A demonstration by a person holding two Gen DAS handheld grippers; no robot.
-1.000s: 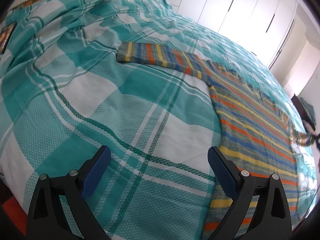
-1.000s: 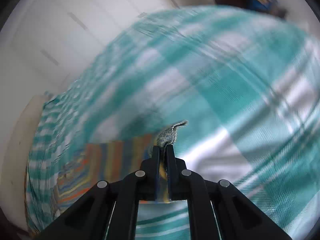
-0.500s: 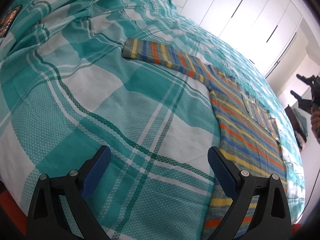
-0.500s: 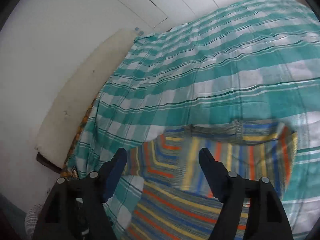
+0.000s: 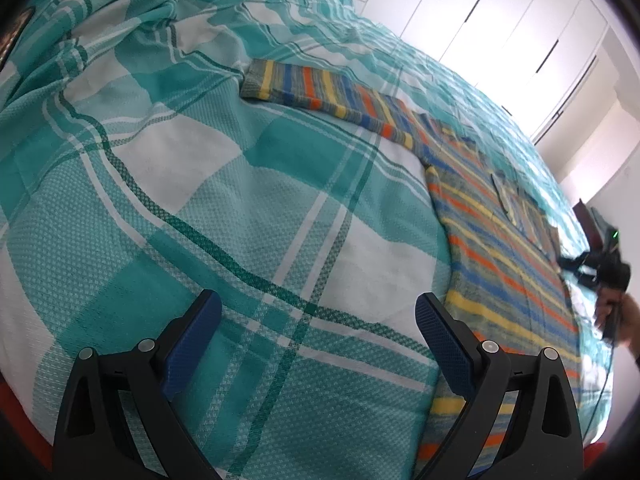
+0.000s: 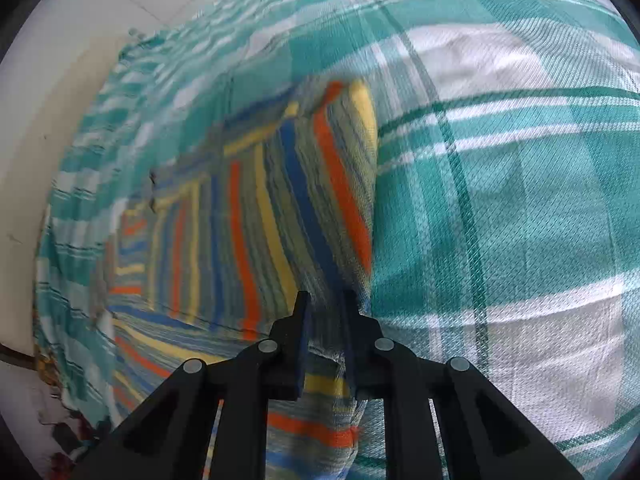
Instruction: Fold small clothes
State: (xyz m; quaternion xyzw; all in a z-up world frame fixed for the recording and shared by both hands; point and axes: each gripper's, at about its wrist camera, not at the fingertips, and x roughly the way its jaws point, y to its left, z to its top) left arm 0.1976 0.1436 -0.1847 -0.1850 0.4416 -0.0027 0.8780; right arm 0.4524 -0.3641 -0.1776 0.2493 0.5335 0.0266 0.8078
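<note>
We see a striped sweater (image 5: 504,264) lying flat on the bed (image 5: 200,184), on its teal-and-white checked cover, one sleeve (image 5: 320,92) stretched out to the side and the other folded in over the body. Our left tongs (image 5: 318,330) hang wide apart above bare cover just beside the sweater's edge, holding nothing. Our right tongs (image 6: 325,306) have just been closing and stand nearly together at the sweater's right edge (image 6: 356,280), with a fold of the knit between them; whether the pads press on it we cannot tell. Behind the bed stand white wardrobe doors (image 5: 500,20).
</note>
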